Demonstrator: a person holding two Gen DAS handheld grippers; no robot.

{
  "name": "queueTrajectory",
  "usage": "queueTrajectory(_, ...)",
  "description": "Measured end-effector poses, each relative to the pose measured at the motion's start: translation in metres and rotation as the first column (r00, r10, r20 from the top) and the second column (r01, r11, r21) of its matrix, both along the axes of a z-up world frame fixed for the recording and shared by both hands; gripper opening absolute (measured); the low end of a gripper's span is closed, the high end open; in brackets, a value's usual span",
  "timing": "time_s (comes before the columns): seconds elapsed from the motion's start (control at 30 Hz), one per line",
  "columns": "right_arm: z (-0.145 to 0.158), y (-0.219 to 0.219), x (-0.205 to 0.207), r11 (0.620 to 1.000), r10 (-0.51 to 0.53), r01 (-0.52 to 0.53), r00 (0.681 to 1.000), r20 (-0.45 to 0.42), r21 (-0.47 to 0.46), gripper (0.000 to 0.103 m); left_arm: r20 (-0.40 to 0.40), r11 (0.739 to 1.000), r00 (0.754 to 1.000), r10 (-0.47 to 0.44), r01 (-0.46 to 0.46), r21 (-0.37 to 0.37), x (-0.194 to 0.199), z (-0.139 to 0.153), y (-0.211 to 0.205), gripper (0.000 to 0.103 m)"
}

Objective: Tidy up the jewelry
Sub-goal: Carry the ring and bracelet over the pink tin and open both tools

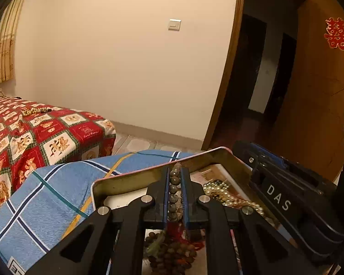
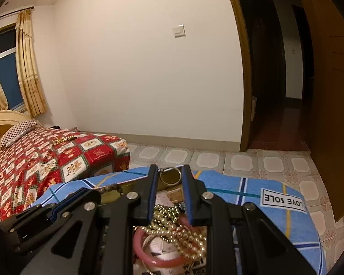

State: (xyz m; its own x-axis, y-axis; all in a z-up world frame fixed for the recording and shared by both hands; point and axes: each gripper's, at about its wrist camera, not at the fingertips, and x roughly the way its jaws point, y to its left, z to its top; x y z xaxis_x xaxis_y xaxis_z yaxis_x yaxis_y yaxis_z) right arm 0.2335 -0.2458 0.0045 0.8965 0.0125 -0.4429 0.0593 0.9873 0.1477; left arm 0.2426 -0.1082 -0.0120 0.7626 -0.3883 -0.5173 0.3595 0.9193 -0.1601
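Two grippers are hanging over the same metal tin (image 1: 208, 158), which is sitting on a blue plaid cloth (image 1: 64, 183). The left gripper (image 1: 174, 178) is pinching a strand of grey-green beads (image 1: 173, 190) between its fingers (image 1: 164, 192), pressed nearly together, with the strand running along the gap and reaching up to the tin's far rim. Below that, inside the tin, a pile of brown beads with a red tassel (image 1: 172, 249) is lying. The right gripper (image 2: 169, 197) is sitting just right of the left one, over the tin, its fingers (image 2: 187, 197) standing a bit apart; a gold bead necklace (image 2: 178, 231) is bunching up between and under them, but I can't tell if the pads are really gripping it. A pink bangle (image 2: 158, 261) is lying under the gold beads, and a metal ring (image 2: 170, 176) is resting at the tin's far end. Well beyond the tin, another gold chain (image 2: 63, 140) is lying on the red patterned bed (image 2: 34, 167).
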Motion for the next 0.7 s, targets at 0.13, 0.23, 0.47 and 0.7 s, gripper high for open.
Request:
queueTrajectory(0.13,-0.007,-0.005,0.012,1.000,0.013,-0.013,0.999,-0.037,0.011,0.024,-0.012,1.000,1.000,0.019,-0.019,0.016,0.006,-0.001,-0.002,0.009)
queueTrajectory(0.23,-0.011,-0.006,0.019,1.000,0.019,-0.019,0.998,-0.067,0.004,0.024,-0.029,0.998,0.998,0.048,-0.046,0.053,0.010,-0.003,-0.003,0.009)
queueTrajectory(0.47,-0.020,-0.009,0.027,0.999,0.032,-0.031,0.992,-0.122,0.010,0.024,-0.069,0.990,0.994,0.087,-0.079,0.117,0.014,-0.008,-0.003,0.009)
queueTrajectory(0.7,-0.023,-0.009,0.031,0.999,0.039,-0.038,0.987,-0.158,0.006,0.024,-0.110,0.980,0.986,0.124,-0.105,0.167,0.018,-0.017,-0.002,0.009)
